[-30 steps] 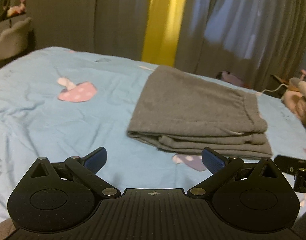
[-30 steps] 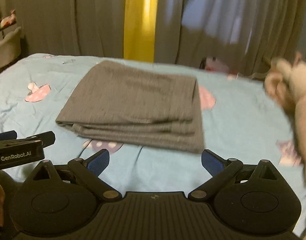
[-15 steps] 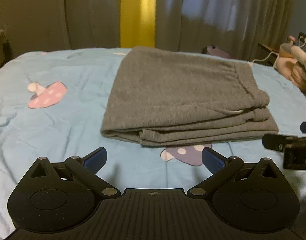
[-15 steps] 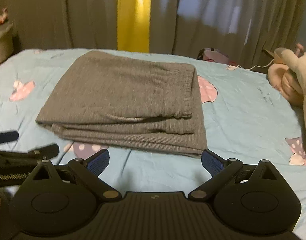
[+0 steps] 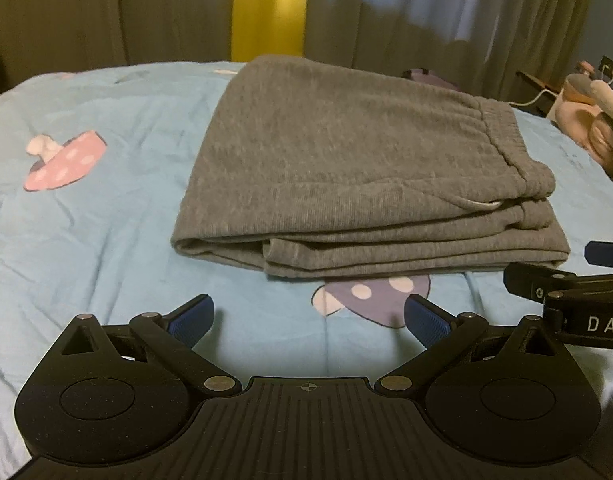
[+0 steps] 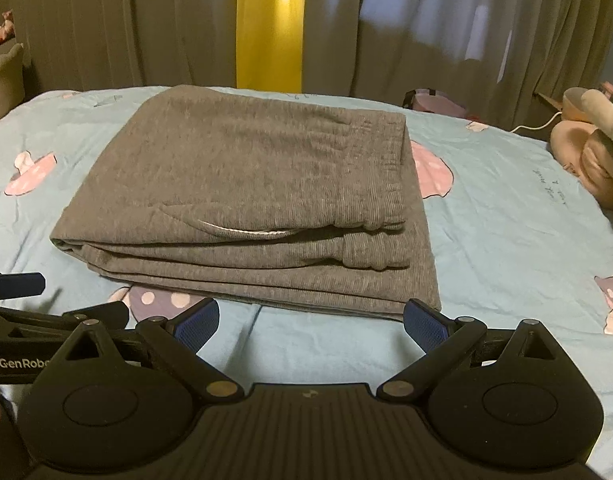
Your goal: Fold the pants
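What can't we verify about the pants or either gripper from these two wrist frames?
- Underside of the folded pants: hidden by their own layers, both views.
- Bedsheet beneath them: covered.
- Right gripper in the left wrist view: cut off by the right edge.
- Left gripper in the right wrist view: cut off by the left edge.

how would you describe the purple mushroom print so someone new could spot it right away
Start at the light blue bedsheet and find the folded grey pants in its middle. The purple mushroom peeks out from under the pants' near edge, white-dotted. The other mushrooms in clear view are pink and lie farther off to the sides.
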Demonstrator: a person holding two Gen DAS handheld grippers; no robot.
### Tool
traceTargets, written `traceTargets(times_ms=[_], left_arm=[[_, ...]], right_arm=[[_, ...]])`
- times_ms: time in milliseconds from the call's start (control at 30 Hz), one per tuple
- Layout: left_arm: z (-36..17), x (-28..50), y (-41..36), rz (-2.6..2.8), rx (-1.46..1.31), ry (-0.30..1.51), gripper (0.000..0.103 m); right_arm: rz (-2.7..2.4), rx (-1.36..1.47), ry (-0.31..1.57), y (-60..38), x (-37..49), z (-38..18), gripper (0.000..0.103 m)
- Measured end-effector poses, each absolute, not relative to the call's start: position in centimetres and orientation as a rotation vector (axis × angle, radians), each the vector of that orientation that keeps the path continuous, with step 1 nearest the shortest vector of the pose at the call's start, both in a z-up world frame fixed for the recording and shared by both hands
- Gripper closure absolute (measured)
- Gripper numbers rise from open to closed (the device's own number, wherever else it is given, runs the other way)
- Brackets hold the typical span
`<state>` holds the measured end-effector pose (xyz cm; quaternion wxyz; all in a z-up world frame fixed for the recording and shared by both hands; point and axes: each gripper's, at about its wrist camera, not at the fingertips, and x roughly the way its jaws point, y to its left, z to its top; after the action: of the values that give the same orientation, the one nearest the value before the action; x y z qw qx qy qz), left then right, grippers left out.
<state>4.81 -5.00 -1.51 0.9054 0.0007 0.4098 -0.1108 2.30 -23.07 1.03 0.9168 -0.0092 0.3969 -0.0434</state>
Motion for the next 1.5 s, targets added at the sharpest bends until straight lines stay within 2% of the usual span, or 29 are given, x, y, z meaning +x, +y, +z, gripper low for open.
traceTargets(times_ms=[1500], left_arm=[[-1.63,4.83,-3.99,-0.167,-0.026,0.851,0.0]], right_arm=[[-0.101,-0.022,0.823,-23.47,2.09,0.97,0.004]])
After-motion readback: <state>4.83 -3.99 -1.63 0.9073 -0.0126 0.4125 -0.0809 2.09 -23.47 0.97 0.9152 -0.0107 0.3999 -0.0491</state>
